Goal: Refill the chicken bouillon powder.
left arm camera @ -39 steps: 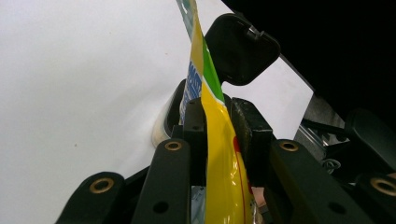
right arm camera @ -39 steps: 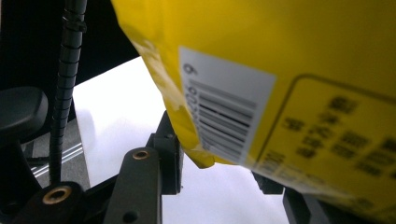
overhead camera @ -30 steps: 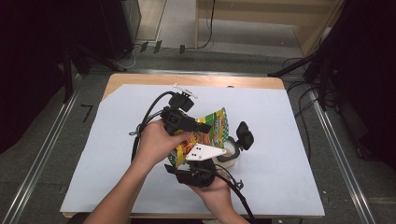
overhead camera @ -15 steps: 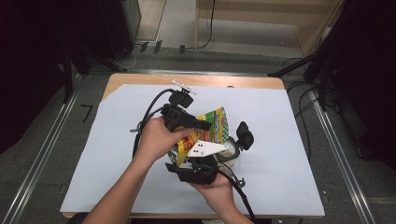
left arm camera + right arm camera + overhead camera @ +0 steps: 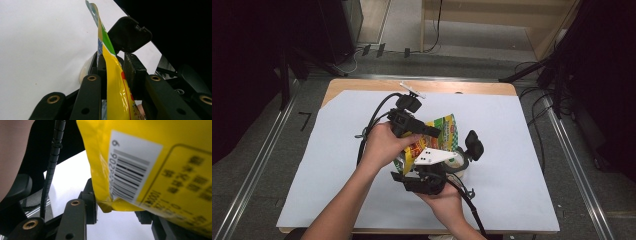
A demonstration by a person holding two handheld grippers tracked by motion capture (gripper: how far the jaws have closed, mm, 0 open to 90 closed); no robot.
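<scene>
Two grippers meet on one snack bag (image 5: 439,137) a little toward the near edge of the white-covered table (image 5: 522,150), just right of its middle. The bag is a glossy yellow pouch with green and red print; its contents cannot be seen. In the right gripper view its back shows a white barcode label (image 5: 132,173) and a framed block of small print. In the left gripper view the bag stands edge-on, thin and flat, with its green and blue top seam rising past the jaws. The left gripper (image 5: 113,72) has its two black jaws closed narrowly against the bag's sides, pinching it. The right gripper (image 5: 117,207) holds its jaws moderately apart with the bag's bottom corner between them; whether its pads press on the bag cannot be told.
</scene>
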